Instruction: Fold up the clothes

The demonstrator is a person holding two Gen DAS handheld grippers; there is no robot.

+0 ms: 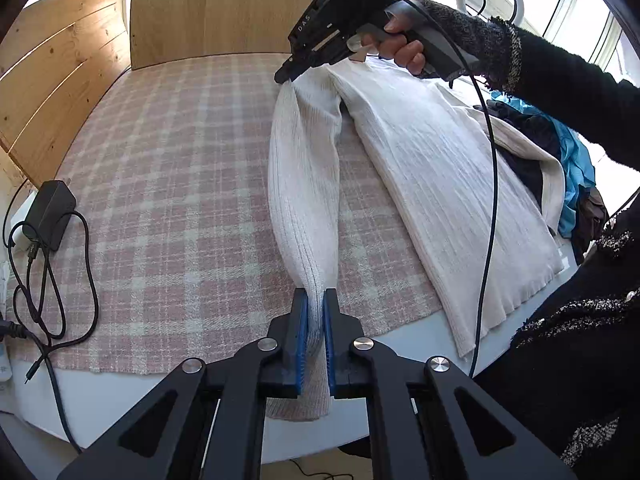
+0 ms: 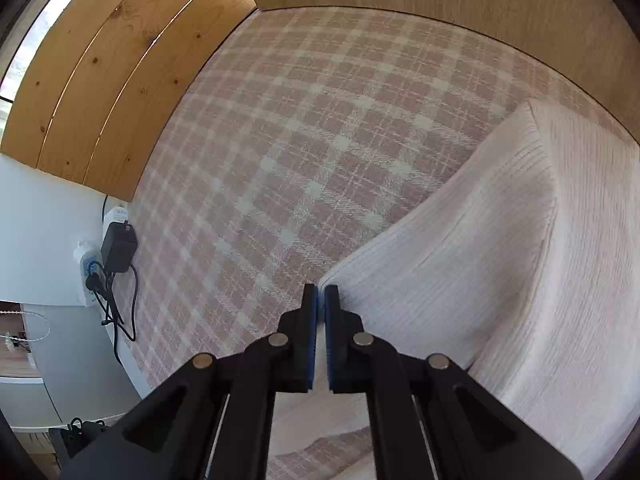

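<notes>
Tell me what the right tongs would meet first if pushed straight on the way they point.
Probably the checked cloth covering the table: the right tongs, shut on an edge of the white sweater, point down at it. Depth is hard to judge.

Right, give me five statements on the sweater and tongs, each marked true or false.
1. The left tongs pinch the sweater. True.
2. The right tongs are wide open. False: they are shut on the sweater's edge.
3. The cloth under the sweater is plain blue. False: it is pink and white plaid.
4. A black charger lies at the cloth's left edge. True.
5. The sweater lies fully flat. False: a strip between the two tongs is lifted off the cloth.
</notes>
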